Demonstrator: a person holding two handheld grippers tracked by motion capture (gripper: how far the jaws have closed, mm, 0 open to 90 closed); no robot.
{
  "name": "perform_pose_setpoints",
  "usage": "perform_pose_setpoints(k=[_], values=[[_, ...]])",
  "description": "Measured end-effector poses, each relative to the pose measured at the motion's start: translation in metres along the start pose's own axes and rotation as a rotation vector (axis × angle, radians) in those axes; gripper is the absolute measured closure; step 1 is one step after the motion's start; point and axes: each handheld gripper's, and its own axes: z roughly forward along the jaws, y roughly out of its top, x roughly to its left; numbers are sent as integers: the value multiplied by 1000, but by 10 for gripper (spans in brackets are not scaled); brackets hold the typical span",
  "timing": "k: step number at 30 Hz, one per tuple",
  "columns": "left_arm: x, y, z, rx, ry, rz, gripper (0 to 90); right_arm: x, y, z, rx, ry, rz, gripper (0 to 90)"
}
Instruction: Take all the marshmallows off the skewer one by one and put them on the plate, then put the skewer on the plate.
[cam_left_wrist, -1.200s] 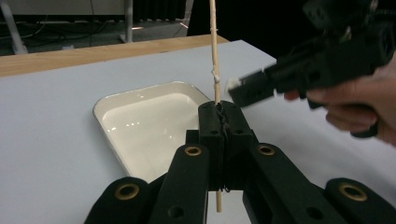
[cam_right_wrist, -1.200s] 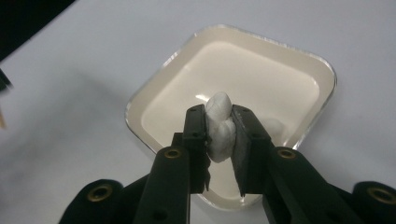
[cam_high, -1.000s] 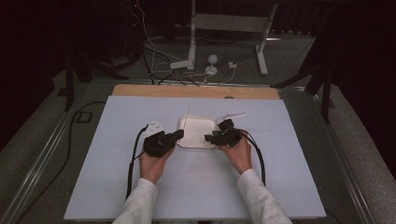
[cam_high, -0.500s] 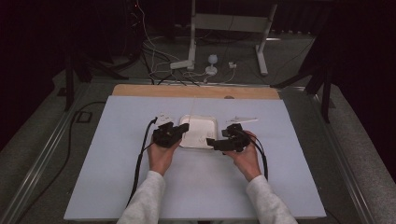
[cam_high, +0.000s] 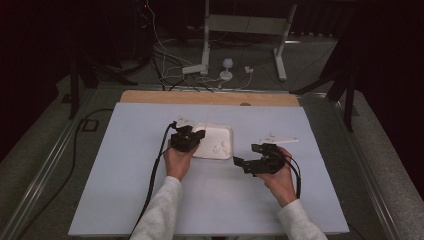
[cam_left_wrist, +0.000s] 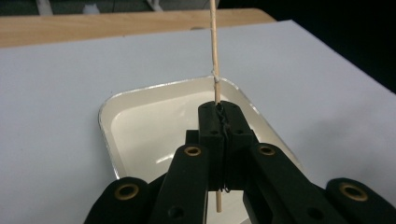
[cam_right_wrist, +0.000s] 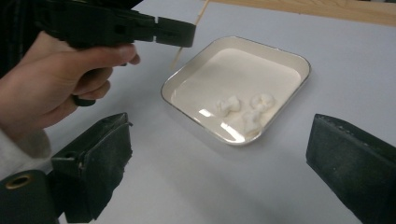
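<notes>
A shallow white tray (cam_high: 215, 132) sits mid-table with three small white lumps (cam_high: 220, 146) in its near right corner. My left gripper (cam_high: 196, 136) is at the tray's left edge, shut on a thin wooden skewer (cam_left_wrist: 215, 46) that stands upright over the tray (cam_left_wrist: 140, 121). My right gripper (cam_high: 248, 155) hovers to the right of the tray and points at it. Its jaws have just been opening and now stand wide with nothing between them. In the right gripper view (cam_right_wrist: 224, 154) the lumps (cam_right_wrist: 247, 109) lie in the tray (cam_right_wrist: 243, 65), with the left gripper (cam_right_wrist: 189, 35) and its skewer (cam_right_wrist: 176, 55) beyond.
The tray rests on a pale sheet (cam_high: 125, 190) covering the table. A wooden strip (cam_high: 210, 97) runs along the far edge. Cables and a stand's legs (cam_high: 240, 70) lie on the floor beyond the table.
The right gripper has drawn back from the tray to the right and towards the person, and its jaws have opened. The left gripper with the skewer has shifted forward and right to the tray's edge.
</notes>
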Motion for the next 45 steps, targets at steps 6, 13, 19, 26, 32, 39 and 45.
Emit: perform_pose_setpoints(k=[6, 13, 19, 26, 32, 39, 45], values=[[2, -4, 9, 48, 15, -13, 900, 1, -9, -11, -10, -6, -4, 53], [6, -11, 18, 108, 40, -33, 896, -2, -19, -25, -33, -16, 7, 53], [6, -16, 26, 143, 49, -56, 895, -5, -26, -30, -40, -23, 15, 53], [3, -20, 28, 159, 55, -72, 764, -7, -29, -32, -44, -30, 21, 51], [10, -18, 18, 89, 52, -123, 433, -7, -29, -35, -52, -36, 13, 48], [13, -9, -10, -15, 5, -95, 160, -9, -30, -38, -67, -43, -4, 30], [13, -4, -40, -80, -22, -68, 10, -10, -31, -40, -83, -50, -18, 20]])
